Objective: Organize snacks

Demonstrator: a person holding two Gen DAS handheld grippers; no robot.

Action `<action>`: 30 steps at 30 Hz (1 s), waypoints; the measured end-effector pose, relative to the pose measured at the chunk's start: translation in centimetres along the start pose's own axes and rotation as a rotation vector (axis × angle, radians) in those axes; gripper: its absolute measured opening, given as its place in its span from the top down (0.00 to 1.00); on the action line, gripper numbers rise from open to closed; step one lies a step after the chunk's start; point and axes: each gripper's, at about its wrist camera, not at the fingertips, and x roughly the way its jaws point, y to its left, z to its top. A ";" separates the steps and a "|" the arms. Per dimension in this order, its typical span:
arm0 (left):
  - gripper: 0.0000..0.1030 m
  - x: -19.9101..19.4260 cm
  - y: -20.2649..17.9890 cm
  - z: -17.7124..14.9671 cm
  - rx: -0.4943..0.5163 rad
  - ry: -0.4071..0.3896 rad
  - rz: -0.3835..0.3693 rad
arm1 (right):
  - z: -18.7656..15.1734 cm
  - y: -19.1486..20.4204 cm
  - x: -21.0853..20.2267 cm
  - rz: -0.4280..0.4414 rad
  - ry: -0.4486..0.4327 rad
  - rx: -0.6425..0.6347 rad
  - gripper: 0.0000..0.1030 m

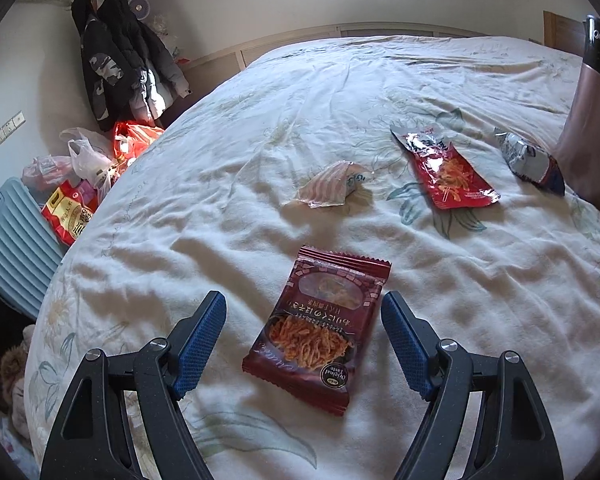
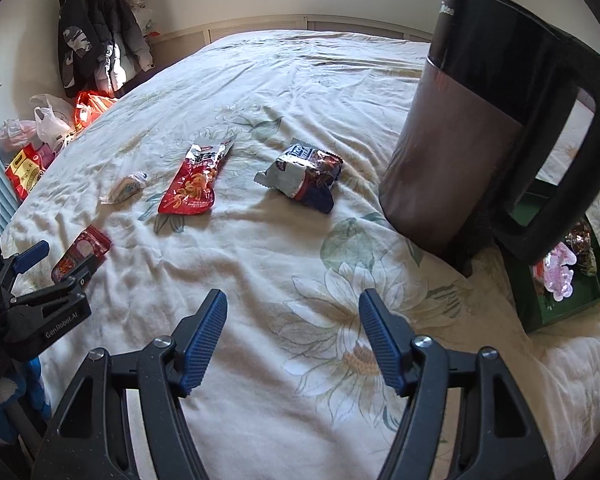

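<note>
Left tongs (image 1: 304,344) gape wide astride the dark red snack packet (image 1: 319,330) on the bed (image 1: 220,200), lined up to pinch it (right tongs (image 2: 293,340) wide too, idle).

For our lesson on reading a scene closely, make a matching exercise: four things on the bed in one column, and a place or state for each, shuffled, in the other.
Things
1. dark red noodle snack packet
2. bright red snack packet
3. kettle
4. green box

Places or states
A. standing upright on the bedspread
B. lying between the open fingers of the left gripper
C. holding wrapped sweets, behind the kettle's handle
D. lying flat between the pale striped wrapper and the silver and navy bag

Pairs: 1-B, 2-D, 3-A, 4-C
</note>
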 end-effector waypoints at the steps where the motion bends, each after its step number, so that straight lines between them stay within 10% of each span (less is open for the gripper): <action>1: 0.27 0.3 -0.2 -0.2 0.002 0.008 0.004 | 0.5 0.3 0.4 -0.001 0.001 -0.008 0.00; 22: 0.28 2.3 -2.2 0.2 0.035 0.057 -0.032 | 11.4 -1.5 11.9 -0.053 0.075 0.150 0.00; 30: 0.57 2.0 -4.0 0.1 0.090 0.038 -0.031 | 11.8 -2.3 15.2 -0.065 0.163 0.158 0.00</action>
